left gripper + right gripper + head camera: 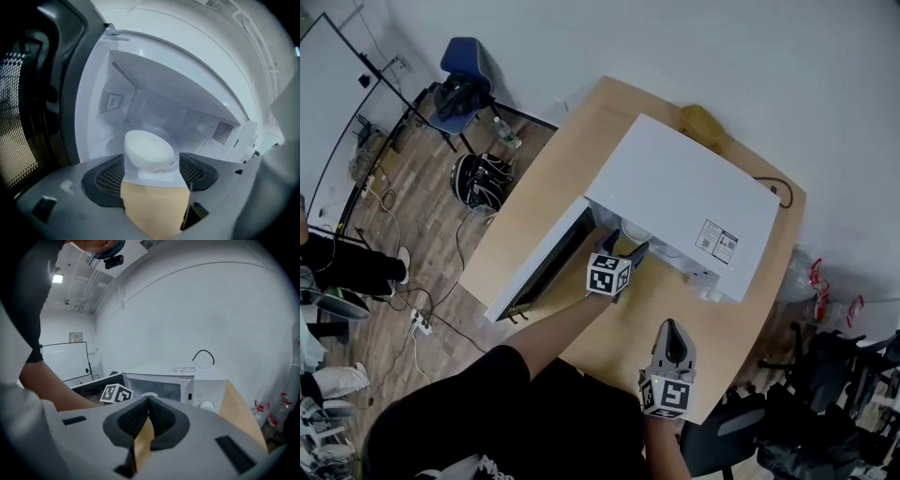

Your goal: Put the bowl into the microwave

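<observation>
A white bowl (149, 149) sits on the floor of the white microwave's (684, 192) cavity, close to the opening. The microwave door (542, 264) hangs open to the left. My left gripper (623, 251) is at the cavity mouth; in the left gripper view its jaws stand open on either side of the bowl, a little short of it, holding nothing. The bowl's rim (636, 230) just shows under the microwave's top edge. My right gripper (673, 343) rests lower on the table, jaws pressed together and empty, pointing at the microwave (178, 383).
The microwave stands on a round wooden table (534, 187). A yellow object (701, 124) lies behind the microwave. A black cable (780, 191) curls at its right. A blue chair (457, 84) and bags stand on the floor at left.
</observation>
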`<action>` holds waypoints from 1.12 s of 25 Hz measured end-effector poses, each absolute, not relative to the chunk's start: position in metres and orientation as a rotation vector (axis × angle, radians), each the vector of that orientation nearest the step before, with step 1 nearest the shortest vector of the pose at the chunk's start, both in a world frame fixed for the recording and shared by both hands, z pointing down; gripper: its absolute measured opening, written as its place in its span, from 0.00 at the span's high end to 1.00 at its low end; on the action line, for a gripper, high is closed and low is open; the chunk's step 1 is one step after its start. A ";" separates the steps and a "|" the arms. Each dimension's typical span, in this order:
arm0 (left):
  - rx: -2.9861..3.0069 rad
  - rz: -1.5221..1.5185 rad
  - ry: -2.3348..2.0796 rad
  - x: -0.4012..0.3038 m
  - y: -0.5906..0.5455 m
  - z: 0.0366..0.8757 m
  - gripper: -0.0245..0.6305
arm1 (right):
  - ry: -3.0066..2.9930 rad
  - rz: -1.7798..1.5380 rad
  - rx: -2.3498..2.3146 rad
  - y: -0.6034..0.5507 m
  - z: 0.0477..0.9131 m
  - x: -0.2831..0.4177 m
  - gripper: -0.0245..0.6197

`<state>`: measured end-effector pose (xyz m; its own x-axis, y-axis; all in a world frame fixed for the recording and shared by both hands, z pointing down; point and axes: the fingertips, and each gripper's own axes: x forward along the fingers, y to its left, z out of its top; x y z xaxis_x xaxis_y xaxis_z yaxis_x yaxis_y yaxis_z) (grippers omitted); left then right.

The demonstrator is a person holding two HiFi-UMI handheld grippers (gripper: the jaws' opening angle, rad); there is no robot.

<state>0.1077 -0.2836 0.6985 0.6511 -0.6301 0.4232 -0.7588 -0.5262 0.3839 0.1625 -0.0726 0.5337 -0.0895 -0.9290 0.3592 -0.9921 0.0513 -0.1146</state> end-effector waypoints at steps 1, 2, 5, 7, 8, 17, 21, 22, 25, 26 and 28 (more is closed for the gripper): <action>2.347 0.348 -1.080 0.108 -0.285 0.699 0.42 | -2.128 0.501 1.986 -0.071 0.534 0.162 0.87; 2.367 0.374 -1.080 0.109 -0.286 0.699 0.42 | -2.125 0.502 1.989 -0.070 0.534 0.162 0.87; 2.406 0.419 -1.065 0.112 -0.292 0.698 0.42 | -2.109 0.503 2.000 -0.069 0.534 0.165 0.87; 2.415 0.440 -1.067 0.113 -0.294 0.699 0.43 | -2.098 0.504 2.010 -0.068 0.535 0.171 0.87; 2.418 0.451 -1.070 0.113 -0.295 0.700 0.43 | -2.094 0.505 2.014 -0.067 0.537 0.173 0.87; 2.431 0.477 -1.069 0.126 -0.303 0.703 0.43 | -2.088 0.516 2.020 -0.072 0.540 0.188 0.87; 2.435 0.479 -1.064 0.132 -0.308 0.702 0.43 | -2.097 0.532 2.007 -0.074 0.543 0.187 0.87; 2.436 0.478 -1.064 0.133 -0.310 0.702 0.43 | -2.100 0.534 2.006 -0.075 0.543 0.187 0.87; 2.440 0.480 -1.063 0.136 -0.317 0.702 0.43 | -2.106 0.539 2.007 -0.079 0.544 0.187 0.87; 2.442 0.481 -1.062 0.138 -0.319 0.701 0.43 | -2.103 0.540 2.008 -0.080 0.544 0.189 0.87; 2.450 0.479 -1.058 0.142 -0.321 0.702 0.43 | -2.093 0.544 2.012 -0.079 0.545 0.194 0.87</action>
